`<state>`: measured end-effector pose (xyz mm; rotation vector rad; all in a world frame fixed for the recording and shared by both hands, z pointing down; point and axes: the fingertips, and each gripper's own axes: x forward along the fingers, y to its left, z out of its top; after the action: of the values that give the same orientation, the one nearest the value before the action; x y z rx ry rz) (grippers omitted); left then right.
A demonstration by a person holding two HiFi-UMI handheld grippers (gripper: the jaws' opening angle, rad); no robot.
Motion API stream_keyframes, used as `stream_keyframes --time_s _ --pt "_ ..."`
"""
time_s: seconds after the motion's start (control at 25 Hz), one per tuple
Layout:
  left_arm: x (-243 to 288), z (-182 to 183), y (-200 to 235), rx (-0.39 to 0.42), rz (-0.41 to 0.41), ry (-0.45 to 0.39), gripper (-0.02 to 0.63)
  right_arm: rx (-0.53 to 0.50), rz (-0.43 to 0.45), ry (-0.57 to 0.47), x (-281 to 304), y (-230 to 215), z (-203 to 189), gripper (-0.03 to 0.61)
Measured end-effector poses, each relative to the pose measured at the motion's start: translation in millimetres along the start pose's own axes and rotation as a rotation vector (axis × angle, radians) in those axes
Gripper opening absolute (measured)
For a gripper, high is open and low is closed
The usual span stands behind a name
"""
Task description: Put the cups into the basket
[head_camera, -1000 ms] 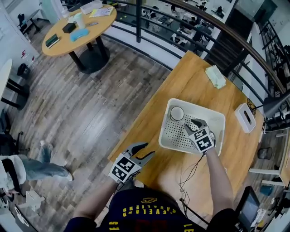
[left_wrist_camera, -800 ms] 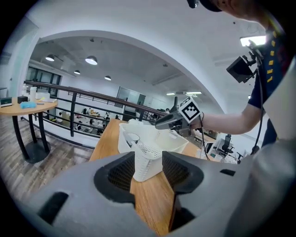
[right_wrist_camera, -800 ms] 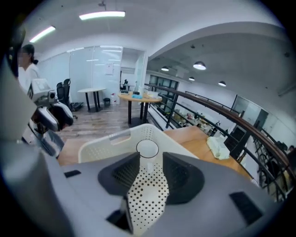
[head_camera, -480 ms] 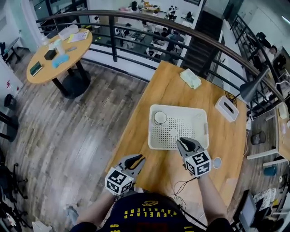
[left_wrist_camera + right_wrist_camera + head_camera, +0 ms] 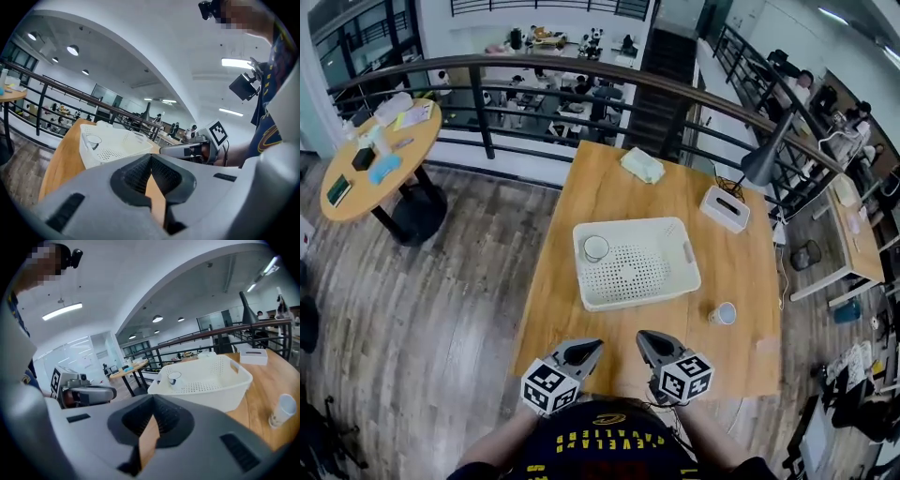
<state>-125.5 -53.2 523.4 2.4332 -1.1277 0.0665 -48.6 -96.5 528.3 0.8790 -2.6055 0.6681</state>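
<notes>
White cup [image 5: 596, 248] sits in the far-left corner of the basket [image 5: 637, 299]; second cup [image 5: 724, 313] stands near the desk's [image 5: 619, 192] right edge. Left gripper [image 5: 589, 349] and right gripper [image 5: 645, 339], jaws just clenched shut on nothing, hang over the near edge.

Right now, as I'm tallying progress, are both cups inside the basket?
No, one cup sits in the basket, but the second cup stands on the table outside it.
</notes>
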Motion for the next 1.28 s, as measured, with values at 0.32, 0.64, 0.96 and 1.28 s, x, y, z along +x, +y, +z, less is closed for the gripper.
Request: stream_keyframes --time_s 0.32,0.64,0.96,1.28 --pt "-16 -13 -30 0.014 -0.088 0.020 0.012 0.054 -0.121 -0.018 -26 30 -36 0.012" --pt "-15 -13 -65 -0.012 -0.189 0.028 0.012 0.053 -0.217 -0.043 -61 32 -47 0.012" --pt "5 6 -110 0.031 -0.243 0.003 0.012 0.112 -0.269 -0.130 -115 16 -31 0.014" --pt "42 -9 -184 0.036 -0.263 0.039 0.012 0.215 -0.275 -0.176 -176 -1 -56 0.014"
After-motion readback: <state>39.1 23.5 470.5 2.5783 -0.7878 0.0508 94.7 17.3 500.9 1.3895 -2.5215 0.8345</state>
